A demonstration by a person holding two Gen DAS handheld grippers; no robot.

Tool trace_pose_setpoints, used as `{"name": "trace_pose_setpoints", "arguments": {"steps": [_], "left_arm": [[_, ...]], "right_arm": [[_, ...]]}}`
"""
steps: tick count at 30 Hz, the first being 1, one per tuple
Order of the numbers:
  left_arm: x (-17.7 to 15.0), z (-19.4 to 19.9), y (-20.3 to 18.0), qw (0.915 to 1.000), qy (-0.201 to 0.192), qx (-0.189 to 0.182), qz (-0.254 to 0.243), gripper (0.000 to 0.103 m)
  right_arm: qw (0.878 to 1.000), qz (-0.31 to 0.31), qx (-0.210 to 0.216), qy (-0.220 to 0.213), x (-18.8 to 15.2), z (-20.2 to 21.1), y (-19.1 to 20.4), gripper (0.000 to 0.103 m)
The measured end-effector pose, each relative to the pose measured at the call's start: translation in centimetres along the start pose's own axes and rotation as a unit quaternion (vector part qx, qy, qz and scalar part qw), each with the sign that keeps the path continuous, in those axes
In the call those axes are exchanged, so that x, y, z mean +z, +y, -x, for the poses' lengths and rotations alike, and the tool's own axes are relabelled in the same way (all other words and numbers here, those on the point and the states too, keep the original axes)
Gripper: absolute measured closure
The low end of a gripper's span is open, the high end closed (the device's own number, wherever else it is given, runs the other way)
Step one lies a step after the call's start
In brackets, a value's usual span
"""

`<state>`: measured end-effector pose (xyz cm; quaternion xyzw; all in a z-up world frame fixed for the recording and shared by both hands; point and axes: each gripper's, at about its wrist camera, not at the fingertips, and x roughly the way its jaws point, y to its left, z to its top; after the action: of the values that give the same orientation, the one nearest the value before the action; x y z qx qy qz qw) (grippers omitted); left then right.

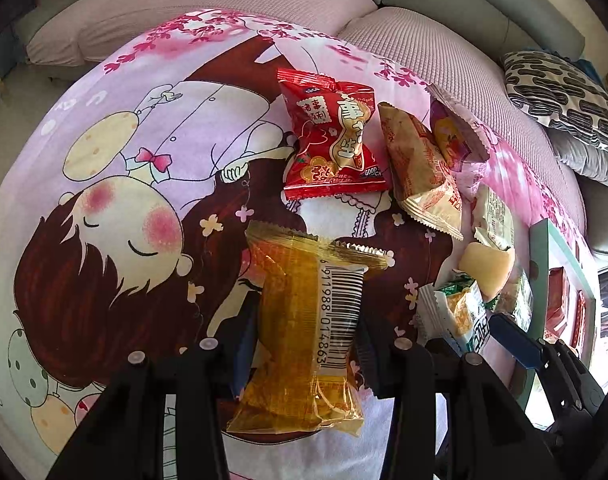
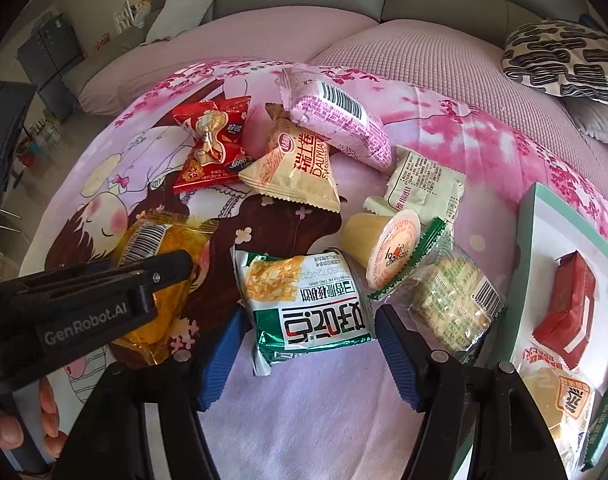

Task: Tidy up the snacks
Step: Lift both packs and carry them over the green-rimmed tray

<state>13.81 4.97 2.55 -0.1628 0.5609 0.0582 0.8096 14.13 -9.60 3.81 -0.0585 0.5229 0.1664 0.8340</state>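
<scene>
Yellow snack packet (image 1: 304, 332): clear glossy plastic film, crinkled, white printed barcode panel. Red packet (image 1: 332, 136): shiny foil-like plastic, strong glare. Green-and-white packet (image 2: 307, 300): glossy printed film, crimped serrated ends. Jelly cup (image 2: 383, 248): smooth translucent plastic, glossy peel lid. Pink packet (image 2: 335, 120): matt-looking wrap. Bedsheet (image 1: 104, 160): printed cloth, matt, soft. Couch cushions (image 2: 423, 56): woven waffle-textured fabric. Right tongs (image 2: 309, 360): matt black plastic, ribbed blue pads (image 2: 220, 364). Tray (image 2: 524, 240): matt card-like rim.
</scene>
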Motion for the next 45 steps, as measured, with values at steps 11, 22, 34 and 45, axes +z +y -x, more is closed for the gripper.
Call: {"name": "trace_pose_setpoints", "arguments": {"steps": [11, 22, 34, 45], "left_arm": [[0.1, 0.0, 0.3, 0.9999, 0.002, -0.007, 0.008, 0.057], [0.2, -0.3, 0.3, 0.9999, 0.008, -0.009, 0.011, 0.057], [0.3, 0.9, 0.2, 0.9999, -0.01, -0.007, 0.009, 0.058], [0.3, 3.4, -0.2, 0.999, -0.044, -0.011, 0.004, 0.06]], "right_arm": [[1.0, 0.019, -0.001, 0.018, 0.9, -0.8, 0.4, 0.032], [1.0, -0.004, 0.001, 0.002, -0.1, -1.1, 0.6, 0.044], [0.998, -0.028, 0.02, -0.06, -1.9, 4.2, 0.2, 0.044], [0.993, -0.054, 0.031, -0.097, -3.2, 7.7, -1.6, 0.044]]}}
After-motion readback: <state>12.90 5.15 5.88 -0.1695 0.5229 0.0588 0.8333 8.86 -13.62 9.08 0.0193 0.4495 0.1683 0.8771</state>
